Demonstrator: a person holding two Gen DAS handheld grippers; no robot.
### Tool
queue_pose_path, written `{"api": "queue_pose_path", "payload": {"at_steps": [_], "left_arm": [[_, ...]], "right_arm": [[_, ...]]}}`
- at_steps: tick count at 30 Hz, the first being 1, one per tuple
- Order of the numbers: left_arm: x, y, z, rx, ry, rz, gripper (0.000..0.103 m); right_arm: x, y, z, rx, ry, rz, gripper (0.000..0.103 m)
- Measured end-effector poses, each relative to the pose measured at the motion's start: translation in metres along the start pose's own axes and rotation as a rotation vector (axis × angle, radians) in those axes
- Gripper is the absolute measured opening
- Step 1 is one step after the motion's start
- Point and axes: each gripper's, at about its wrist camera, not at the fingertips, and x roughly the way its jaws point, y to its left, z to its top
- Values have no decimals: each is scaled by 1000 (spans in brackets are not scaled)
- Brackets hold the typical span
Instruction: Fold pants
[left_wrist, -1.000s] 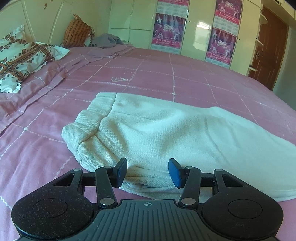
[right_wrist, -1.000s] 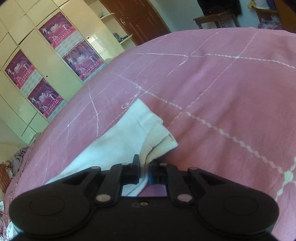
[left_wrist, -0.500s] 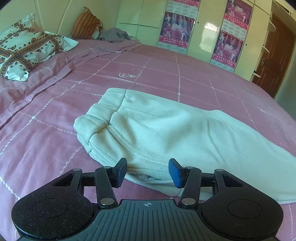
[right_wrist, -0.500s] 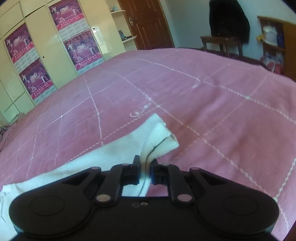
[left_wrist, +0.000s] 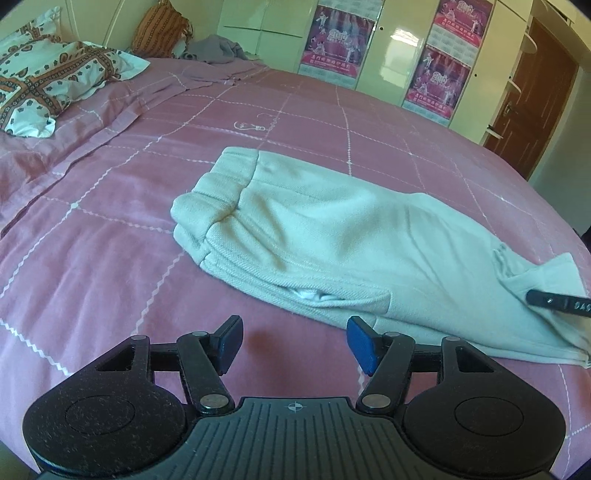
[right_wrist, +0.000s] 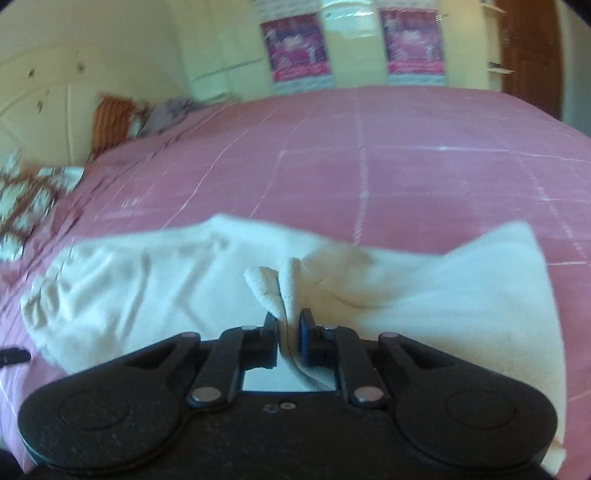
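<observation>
Cream pants (left_wrist: 332, 236) lie on the pink bed (left_wrist: 110, 258), folded lengthwise, waistband to the left. My left gripper (left_wrist: 293, 341) is open and empty, just short of the pants' near edge. My right gripper (right_wrist: 288, 332) is shut on the pants' leg cuff (right_wrist: 280, 284) and holds it lifted over the rest of the pants (right_wrist: 147, 295). A finger of the right gripper shows at the right edge of the left wrist view (left_wrist: 557, 302), on the leg end.
A patterned pillow (left_wrist: 48, 81), an orange cushion (left_wrist: 159, 29) and a grey garment (left_wrist: 214, 50) lie at the head of the bed. Cream wardrobes with pink posters (left_wrist: 428, 77) and a brown door (left_wrist: 532, 99) stand beyond the bed.
My left gripper has drawn back from the pants, so its open fingers are now off the cloth. My right gripper has swung round with the cuff, carrying it toward the waistband end.
</observation>
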Motion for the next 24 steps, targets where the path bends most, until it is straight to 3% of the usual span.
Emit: {"api": "queue_pose_path", "payload": {"at_steps": [2, 5, 11, 14, 18, 24], "left_arm": [[0, 6, -7, -19, 9, -8, 62], [1, 13, -9, -54, 12, -36, 62], [6, 9, -8, -36, 17, -52, 62], [6, 13, -9, -62, 16, -59, 62], [6, 14, -9, -75, 14, -55, 62], [6, 7, -10, -43, 22, -35, 62]], "right_arm": [[12, 29, -15, -73, 36, 12, 13], [11, 59, -30, -191, 22, -70, 16], [-4, 62, -33, -235, -15, -59, 14], [-3, 72, -37, -316, -28, -50, 14], [0, 86, -47, -419, -30, -51, 15], [-2, 96, -56, -463, -33, -6, 19]]}}
